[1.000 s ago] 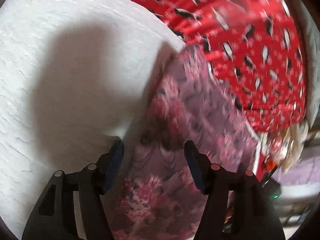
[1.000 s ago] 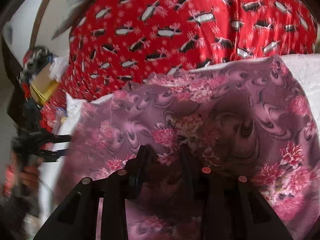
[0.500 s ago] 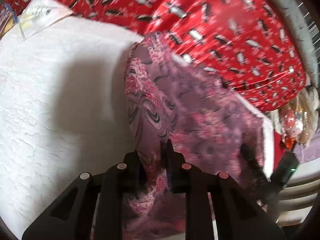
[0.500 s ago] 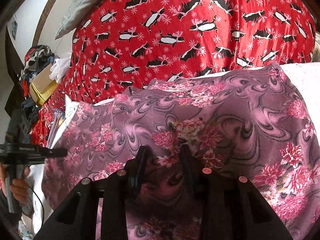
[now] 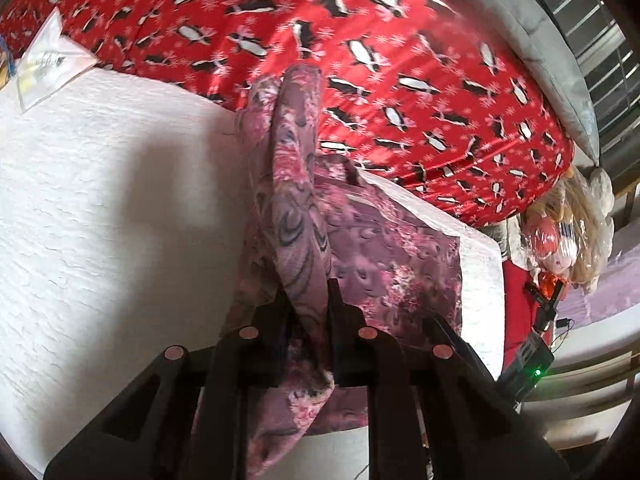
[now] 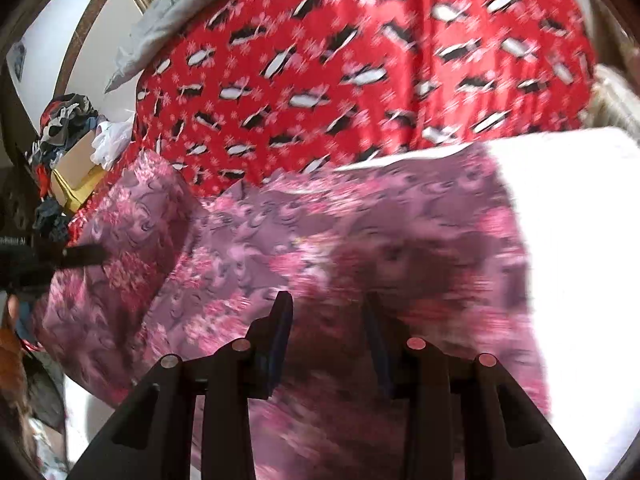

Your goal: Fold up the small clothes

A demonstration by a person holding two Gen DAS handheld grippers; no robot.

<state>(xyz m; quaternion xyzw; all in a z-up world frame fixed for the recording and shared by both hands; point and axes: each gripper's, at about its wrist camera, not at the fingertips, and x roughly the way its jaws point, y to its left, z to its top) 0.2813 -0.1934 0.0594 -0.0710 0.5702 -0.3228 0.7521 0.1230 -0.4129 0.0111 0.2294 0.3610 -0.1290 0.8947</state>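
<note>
A pink-and-mauve floral cloth (image 5: 384, 248) lay on a white textured cover (image 5: 100, 208), its far edge against a red penguin-print blanket (image 5: 400, 60). The left gripper (image 5: 310, 312) was closing, its jaws clamped on a bunched fold of the cloth that rose in a ridge above the rest. The right gripper (image 6: 326, 316) sat partly apart over the same cloth (image 6: 360, 240) – fabric lay between its fingers, but through the blur I could not tell whether they pinched it. A clear plastic packet (image 5: 48, 64) rested at the cover's far left corner.
</note>
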